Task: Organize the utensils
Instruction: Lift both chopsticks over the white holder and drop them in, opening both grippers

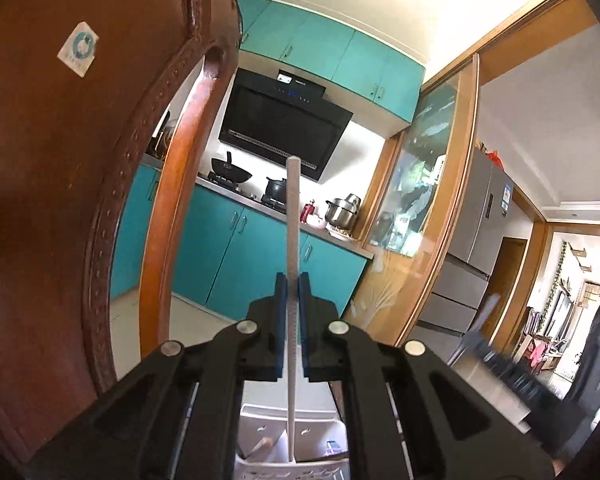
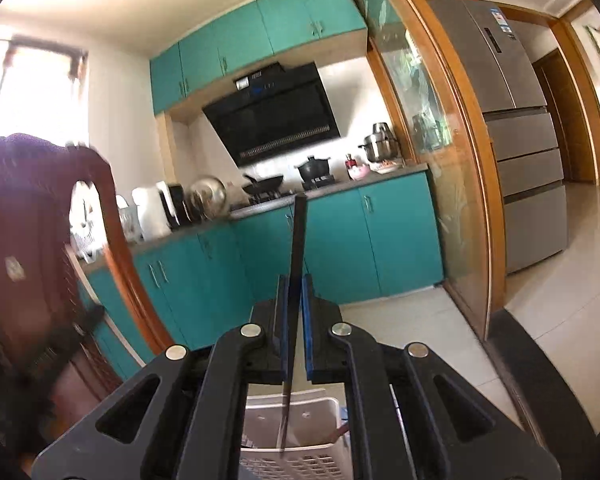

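Left wrist view: the left gripper [image 1: 293, 292] is clamped on a white chopstick [image 1: 292, 240], held upright between the blue pads [image 1: 281, 320]; its lower end is seen inside a white plastic basket [image 1: 288, 466] below.

Right wrist view: the right gripper [image 2: 295, 292] is pinched on a dark chopstick [image 2: 297, 264], its tip reaching into the white slotted basket [image 2: 300, 462].

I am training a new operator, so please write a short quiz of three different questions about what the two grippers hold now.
1. True or false: the left gripper is closed on a white chopstick.
2. What colour is the chopstick in the right gripper? A white, B dark, C red.
3. Fill in: under each gripper stands a white slotted ____.

Key: 1 true; 2 B; 3 basket.
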Demonstrator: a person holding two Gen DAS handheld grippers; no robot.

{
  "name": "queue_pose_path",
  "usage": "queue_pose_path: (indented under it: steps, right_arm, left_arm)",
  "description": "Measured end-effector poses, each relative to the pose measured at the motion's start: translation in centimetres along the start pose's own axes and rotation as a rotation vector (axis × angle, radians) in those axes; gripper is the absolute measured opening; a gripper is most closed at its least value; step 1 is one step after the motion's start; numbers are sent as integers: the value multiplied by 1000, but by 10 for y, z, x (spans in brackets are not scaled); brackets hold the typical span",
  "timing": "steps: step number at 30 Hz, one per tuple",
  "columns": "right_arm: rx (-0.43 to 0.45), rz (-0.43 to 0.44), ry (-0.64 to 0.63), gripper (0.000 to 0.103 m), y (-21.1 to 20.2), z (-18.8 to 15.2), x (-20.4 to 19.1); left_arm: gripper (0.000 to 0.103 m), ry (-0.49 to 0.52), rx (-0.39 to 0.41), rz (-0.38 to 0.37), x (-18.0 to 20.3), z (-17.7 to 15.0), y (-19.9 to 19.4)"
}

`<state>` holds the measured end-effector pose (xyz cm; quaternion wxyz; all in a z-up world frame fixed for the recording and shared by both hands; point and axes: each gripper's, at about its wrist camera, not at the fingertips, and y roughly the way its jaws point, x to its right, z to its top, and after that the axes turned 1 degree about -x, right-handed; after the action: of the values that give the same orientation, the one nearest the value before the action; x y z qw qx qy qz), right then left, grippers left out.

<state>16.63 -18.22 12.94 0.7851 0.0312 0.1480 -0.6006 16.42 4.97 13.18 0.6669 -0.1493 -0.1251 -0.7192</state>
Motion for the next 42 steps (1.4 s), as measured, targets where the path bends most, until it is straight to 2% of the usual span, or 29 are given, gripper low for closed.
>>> queue_pose_path:
  steps: [4, 7, 13, 17, 20, 26, 29, 32, 35, 39, 42]
  right_arm:
    - [6, 29, 14, 7, 3, 2, -1]
    - [43, 39, 21, 7, -5, 10, 0]
    - [91, 41, 46, 7, -6, 8, 7]
    - [83, 29, 43, 7, 7, -2, 9]
    - [74, 8, 19, 7, 18, -10, 8]
    - [3, 0, -30, 7, 32, -29, 0]
    - [-23, 2, -62, 7, 31, -35, -4]
    - [-45, -8, -93, 7, 24, -42, -4]
    - [-74, -19, -94, 7, 15, -51, 1]
    - [-111, -40, -47, 7, 6, -60, 12]
    - [-107, -52, -3, 22, -9, -62, 20]
  left_arm:
    - [7, 24, 19, 26, 7, -2, 3]
    - [7, 89, 13, 69, 13, -12, 14]
    - [7, 153, -97, 103, 15, -39, 45]
    - [7, 184, -129, 93, 20, -47, 50]
    - [7, 202, -127, 86, 22, -48, 46]
    - [10, 197, -112, 75, 18, -41, 30]
    - [12, 181, -96, 71, 15, -36, 20]
    - [19, 159, -79, 70, 8, -33, 5]
    - [21, 166, -78, 92, 1, -38, -11]
    - [24, 162, -145, 94, -8, -47, -15]
    - [27, 150, -232, 84, -17, -65, -15]
